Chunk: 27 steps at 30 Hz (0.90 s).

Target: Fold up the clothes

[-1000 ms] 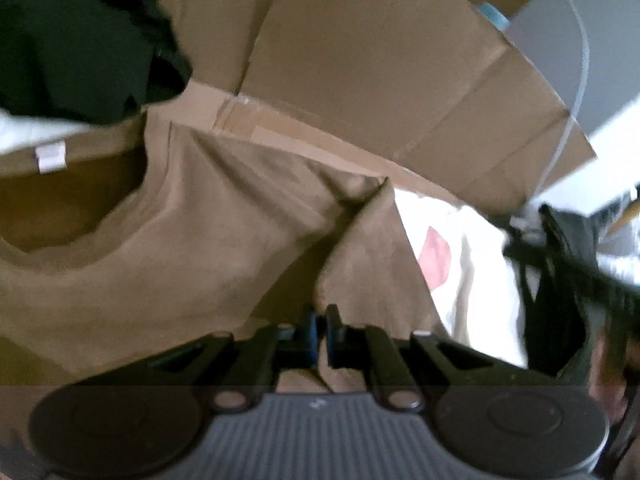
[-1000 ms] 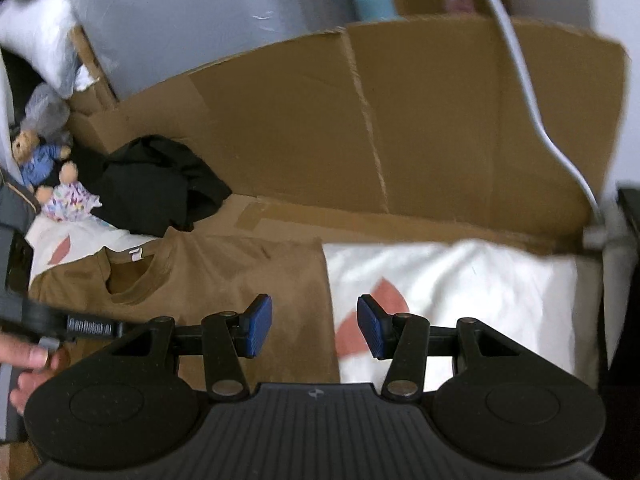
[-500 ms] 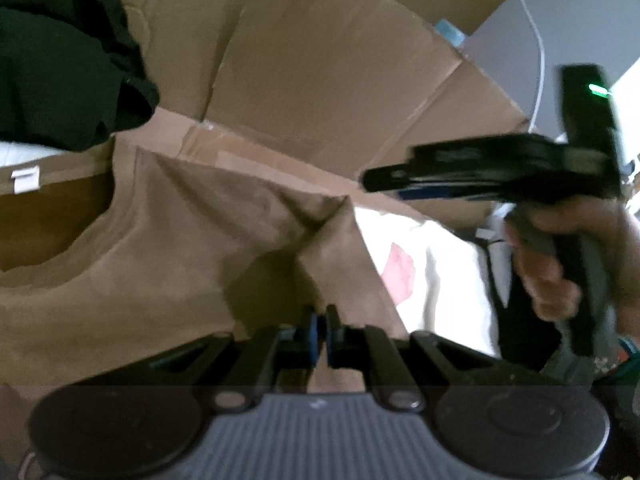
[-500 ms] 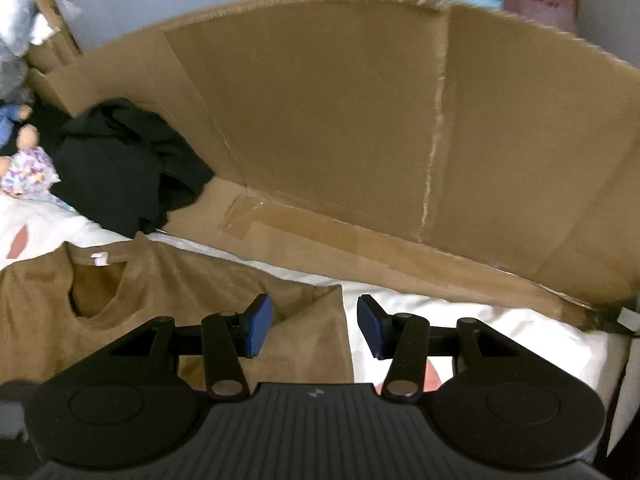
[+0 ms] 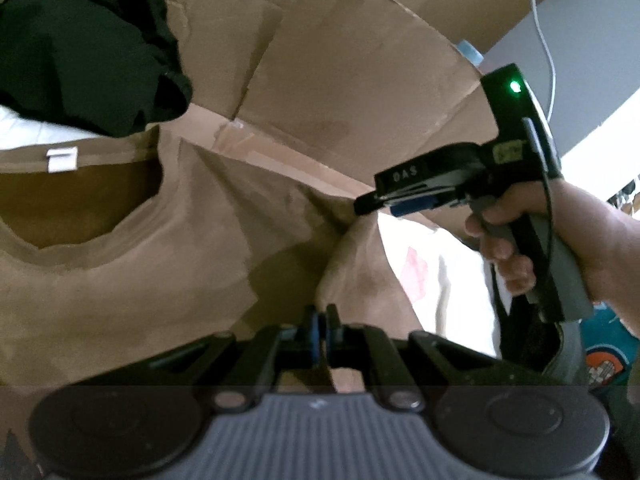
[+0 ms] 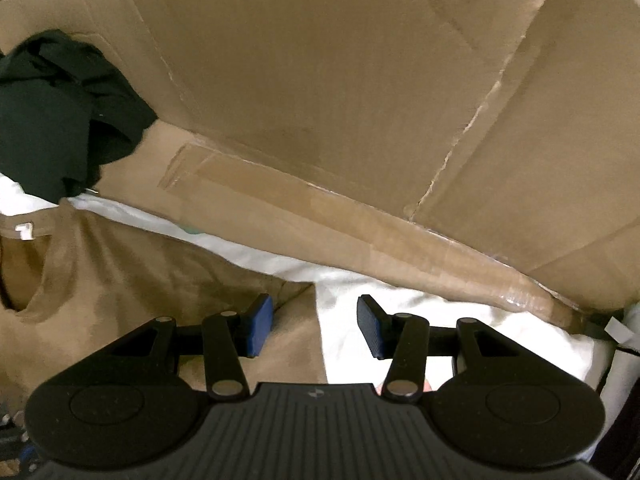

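Now: brown shirt (image 5: 168, 264), sleeve fold under way.
Left gripper (image 5: 320, 330) clamped on sleeve; right gripper (image 6: 314, 326), jaws apart, newly arrived over far shoulder, empty.

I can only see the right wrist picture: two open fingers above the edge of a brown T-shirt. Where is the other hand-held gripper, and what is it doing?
Observer: The left hand-held gripper is shut on a raised fold of the brown T-shirt.
Operator: Does the left view show the one I'm looking through?
Observer: Yes. The right hand-held gripper appears side-on, with a person's hand wrapped around its handle.
Operator: Is anything lit on it?
Observer: A green light glows near its top.
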Motion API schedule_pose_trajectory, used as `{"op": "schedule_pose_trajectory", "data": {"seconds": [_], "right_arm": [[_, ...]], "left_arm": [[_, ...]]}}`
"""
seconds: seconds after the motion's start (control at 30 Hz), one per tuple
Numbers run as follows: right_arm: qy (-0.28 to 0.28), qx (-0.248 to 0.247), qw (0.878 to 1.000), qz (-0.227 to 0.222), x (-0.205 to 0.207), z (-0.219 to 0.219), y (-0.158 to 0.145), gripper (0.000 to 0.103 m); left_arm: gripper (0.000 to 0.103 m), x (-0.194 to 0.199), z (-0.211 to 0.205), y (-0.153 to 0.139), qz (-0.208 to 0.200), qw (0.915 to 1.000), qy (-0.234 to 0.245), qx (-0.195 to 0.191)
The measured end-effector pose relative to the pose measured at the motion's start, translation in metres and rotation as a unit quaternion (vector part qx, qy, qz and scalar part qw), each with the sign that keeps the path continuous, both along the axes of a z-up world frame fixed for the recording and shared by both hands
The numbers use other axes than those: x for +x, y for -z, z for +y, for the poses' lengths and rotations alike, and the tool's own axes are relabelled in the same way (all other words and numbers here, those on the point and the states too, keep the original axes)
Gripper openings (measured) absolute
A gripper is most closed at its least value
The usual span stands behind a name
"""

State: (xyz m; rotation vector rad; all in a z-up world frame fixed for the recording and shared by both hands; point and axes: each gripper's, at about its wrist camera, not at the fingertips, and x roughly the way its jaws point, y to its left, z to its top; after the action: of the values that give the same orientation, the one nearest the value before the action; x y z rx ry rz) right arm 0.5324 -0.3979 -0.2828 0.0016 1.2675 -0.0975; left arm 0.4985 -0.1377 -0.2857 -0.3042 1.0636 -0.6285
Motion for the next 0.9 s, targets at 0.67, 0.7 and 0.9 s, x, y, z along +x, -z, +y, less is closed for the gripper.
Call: {"op": "schedule_pose_trajectory", "data": {"seconds": [0.67,0.7,0.9], "right_arm": [[0.058,0.021,0.996,-0.065,-0.002,-0.012,-0.024,0.052],[0.051,0.021,0.997,-0.059,-0.002,-0.009,-0.022,0.052],[0.025,0.011,1.000,-0.013,0.002,0.003,-0.002,0.020]], "left_arm": [[0.002,0.000,0.017,0.018,0.020,0.9994,-0.013,0.025],[0.002,0.000,0.016,0.019,0.020,0.9994,-0.012,0.026],[0.000,-0.001,0.015,0.022,0.022,0.9991,-0.015,0.034]]}}
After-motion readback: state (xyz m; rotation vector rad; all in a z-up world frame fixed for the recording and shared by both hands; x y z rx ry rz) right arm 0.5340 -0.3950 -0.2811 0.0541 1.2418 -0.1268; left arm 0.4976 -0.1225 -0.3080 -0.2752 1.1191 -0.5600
